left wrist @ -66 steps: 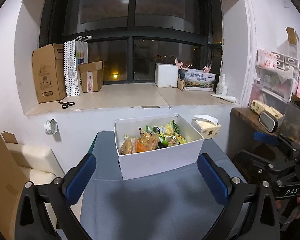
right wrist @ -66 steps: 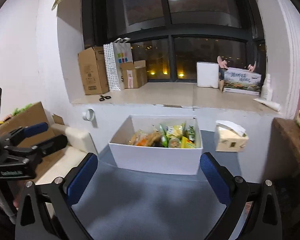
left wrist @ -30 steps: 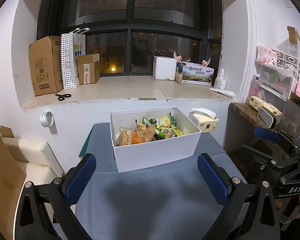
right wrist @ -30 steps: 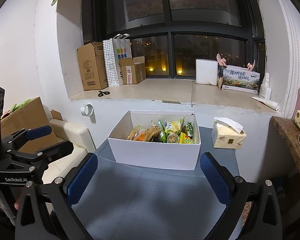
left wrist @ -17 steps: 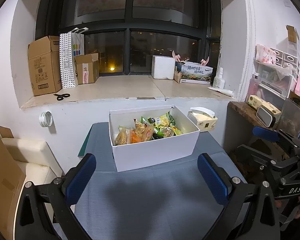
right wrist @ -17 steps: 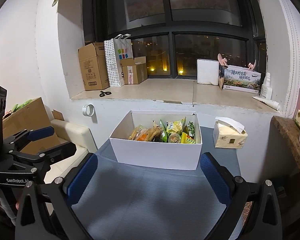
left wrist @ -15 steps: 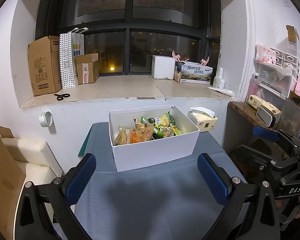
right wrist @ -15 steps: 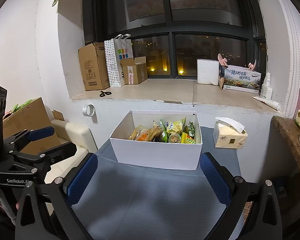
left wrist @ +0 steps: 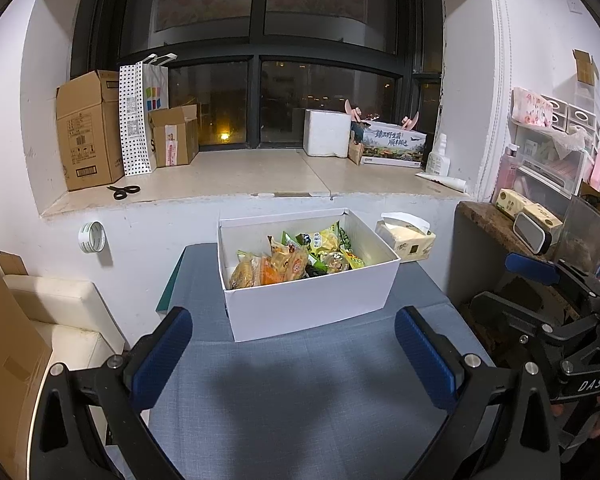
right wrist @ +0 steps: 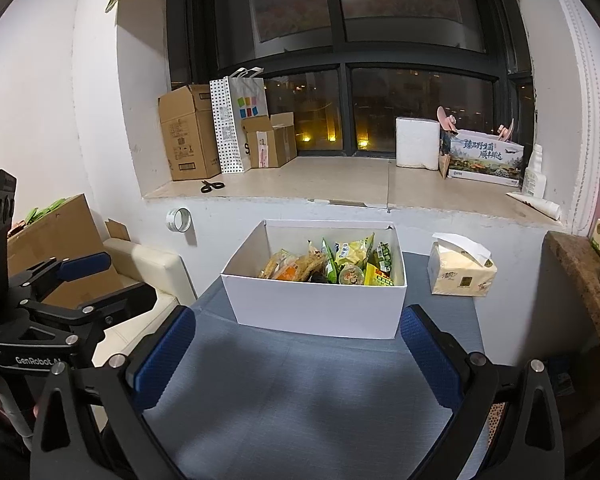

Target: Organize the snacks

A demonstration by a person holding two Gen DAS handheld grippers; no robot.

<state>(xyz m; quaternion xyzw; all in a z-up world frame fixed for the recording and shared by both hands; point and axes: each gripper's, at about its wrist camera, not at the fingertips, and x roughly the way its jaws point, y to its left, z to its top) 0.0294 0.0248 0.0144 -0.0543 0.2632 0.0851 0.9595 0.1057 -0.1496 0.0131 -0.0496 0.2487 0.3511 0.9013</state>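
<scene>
Compared with the frames from half a second back, almost nothing differs: the open white cardboard box (left wrist: 312,304) sits at the same spot in the centre of both wrist views, and both tools hold the same pose. Against the oldest frames, the box now sits a little lower and farther left in the left wrist view, and the window sill shows more of its top.

The left gripper (left wrist: 296,354) fills the lower edge of its view, its blue-padded fingers (left wrist: 162,356) spread wide with nothing between them and nothing touched; only the grey-blue cloth tabletop (left wrist: 300,400) lies beneath. The right gripper (right wrist: 298,354) stands just as wide in the lower part of its own view, also empty and clear of the box. Each tool also shows in the other's picture: the right one at the right edge of the left view, the left one at the left edge of the right view.

The mixed pile of orange, yellow and green snack packets (left wrist: 296,258) lies inside the box, heaped toward its right half, the left part showing bare white floor. The box rests on the cloth, near the wall under the sill. A cream tissue pack (right wrist: 462,272) with a white sheet sticking up sits just right of the box, apart from it. On the sill in the upper left, black scissors (left wrist: 123,192) lie before a tall brown carton (left wrist: 88,136).
</scene>
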